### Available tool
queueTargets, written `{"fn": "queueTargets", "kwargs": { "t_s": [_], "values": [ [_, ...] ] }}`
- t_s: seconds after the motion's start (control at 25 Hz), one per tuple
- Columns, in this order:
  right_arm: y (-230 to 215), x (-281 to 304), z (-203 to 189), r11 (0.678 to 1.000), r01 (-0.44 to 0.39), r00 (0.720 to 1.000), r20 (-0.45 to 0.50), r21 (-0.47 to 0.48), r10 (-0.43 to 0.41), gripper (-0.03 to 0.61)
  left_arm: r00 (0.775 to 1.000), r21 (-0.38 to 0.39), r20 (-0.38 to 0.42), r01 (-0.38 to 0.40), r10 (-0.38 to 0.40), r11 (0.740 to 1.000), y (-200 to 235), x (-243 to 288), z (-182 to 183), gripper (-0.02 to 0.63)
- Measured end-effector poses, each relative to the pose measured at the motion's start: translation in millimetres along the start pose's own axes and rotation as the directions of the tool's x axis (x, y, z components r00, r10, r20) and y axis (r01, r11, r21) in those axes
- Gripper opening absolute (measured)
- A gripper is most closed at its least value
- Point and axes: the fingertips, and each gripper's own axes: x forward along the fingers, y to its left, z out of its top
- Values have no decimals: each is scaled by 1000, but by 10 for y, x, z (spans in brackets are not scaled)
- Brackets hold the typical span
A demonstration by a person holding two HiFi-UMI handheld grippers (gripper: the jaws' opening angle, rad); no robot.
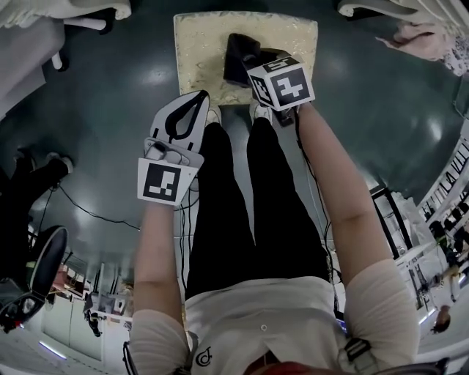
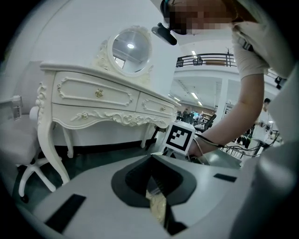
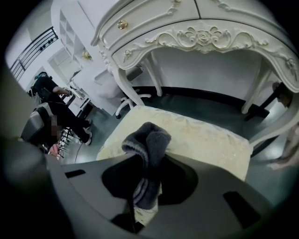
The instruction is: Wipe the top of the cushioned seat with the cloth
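Observation:
The cushioned seat [image 1: 198, 40] is a cream, patterned square stool just ahead of my feet; the right gripper view shows its top [image 3: 205, 135] from close above. A dark grey cloth [image 1: 239, 55] hangs bunched over the seat's near middle, pinched in my right gripper [image 1: 248, 69]. In the right gripper view the cloth [image 3: 148, 140] rises as a folded lump out of the right gripper [image 3: 145, 186]. My left gripper [image 1: 199, 99] is held off the seat's near left corner. Its jaws stand together with nothing in them, and the left gripper [image 2: 156, 198] shows only a sliver of cream seat.
A white carved dressing table [image 3: 201, 32] with a round mirror [image 2: 128, 49] stands behind the seat. White chair legs [image 1: 80, 18] are at the far left. Cables [image 1: 88, 212] run over the dark floor. Another person [image 1: 33, 183] stands to my left.

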Motion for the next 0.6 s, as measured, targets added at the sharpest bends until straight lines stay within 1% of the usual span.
{"fn": "queueTargets", "kwargs": {
  "t_s": [0.28, 0.6],
  "values": [
    [-410, -216, -212, 1000, 1, 1000, 4, 8, -1, 86, 1000, -1, 9, 27, -27, 1000, -448, 359, 52, 14],
    [-847, -398, -436, 1000, 28, 1000, -3, 1, -28, 89, 999, 0, -15, 42, -42, 999, -742, 575, -103, 14]
  ]
}}
